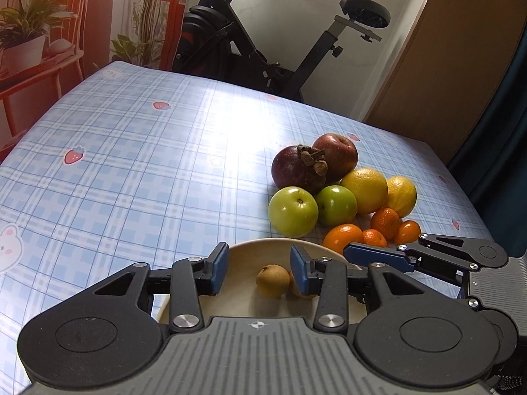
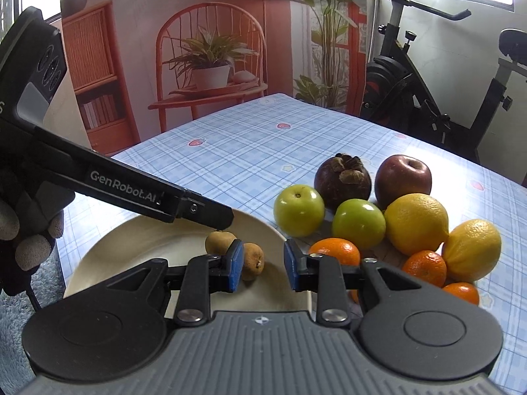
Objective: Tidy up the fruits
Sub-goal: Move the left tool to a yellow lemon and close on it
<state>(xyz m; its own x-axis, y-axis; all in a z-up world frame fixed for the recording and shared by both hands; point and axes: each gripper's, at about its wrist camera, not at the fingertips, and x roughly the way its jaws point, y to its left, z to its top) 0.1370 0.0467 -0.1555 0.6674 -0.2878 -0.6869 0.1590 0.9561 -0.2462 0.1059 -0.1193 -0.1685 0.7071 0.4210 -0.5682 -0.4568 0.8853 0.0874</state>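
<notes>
A cream plate [image 1: 243, 256] [image 2: 138, 243] holds two small brown fruits [image 1: 272, 279] [image 2: 253, 261]. My left gripper [image 1: 258, 268] is open above the plate, with nothing between its jaws. My right gripper [image 2: 263, 265] is open over the plate's right rim and also shows in the left wrist view [image 1: 378, 255]. A pile of fruit lies to the right of the plate: a mangosteen [image 1: 298, 169] [image 2: 342, 181], a red apple [image 1: 339, 154] [image 2: 403, 179], two green apples [image 1: 293, 212] [image 2: 299, 210], two lemons [image 1: 365, 191] [image 2: 416, 223] and several mandarins [image 1: 342, 238] [image 2: 425, 268].
The table has a blue plaid cloth [image 1: 131, 171] [image 2: 263, 144]. An exercise bike [image 1: 263, 46] [image 2: 444, 92] stands behind it. A backdrop with plants and a chair [image 2: 210, 65] hangs at the far side. The table's edge runs close on the right [image 1: 477, 210].
</notes>
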